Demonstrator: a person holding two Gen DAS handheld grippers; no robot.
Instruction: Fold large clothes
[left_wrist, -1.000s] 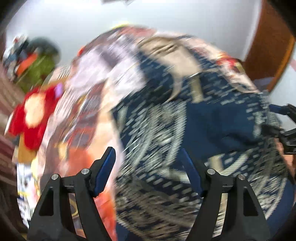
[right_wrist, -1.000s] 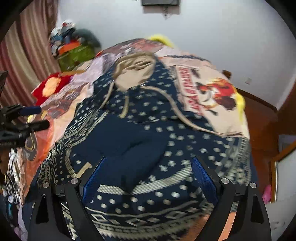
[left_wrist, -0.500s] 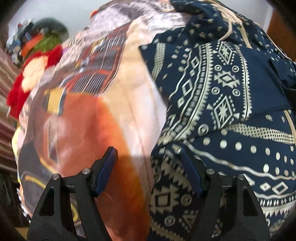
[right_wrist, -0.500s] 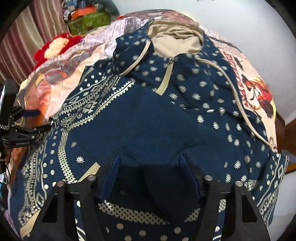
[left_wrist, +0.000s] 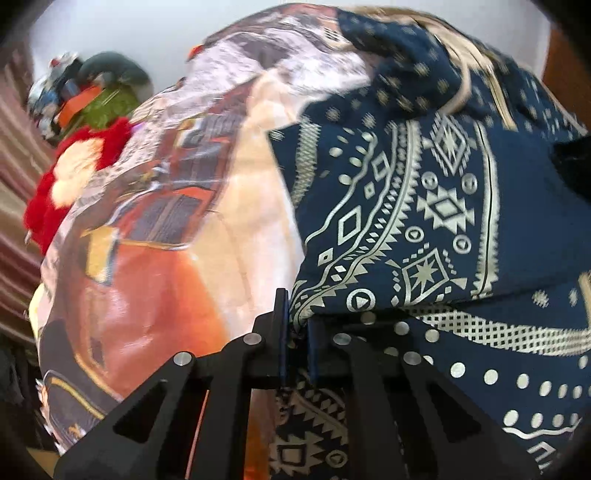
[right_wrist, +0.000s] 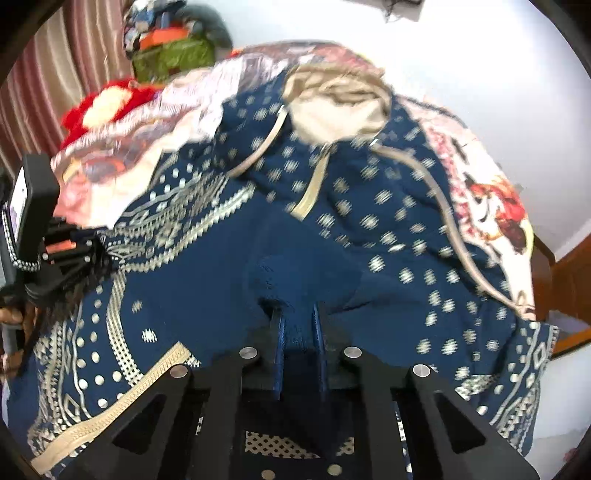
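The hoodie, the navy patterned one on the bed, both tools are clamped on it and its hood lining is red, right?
Not quite: the hood lining is beige, as the right wrist view shows. The rest holds: the left tool and right tool are both shut on the navy hoodie.

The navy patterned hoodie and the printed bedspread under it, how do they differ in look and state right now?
The navy hoodie is dark blue with cream dots and geometric bands; the bedspread is pale with orange and red pictures. The hoodie is bunched and pinched by both the left hand-held gripper and the right hand-held gripper; the bedspread lies spread out, ungripped. Both are soft fabric.
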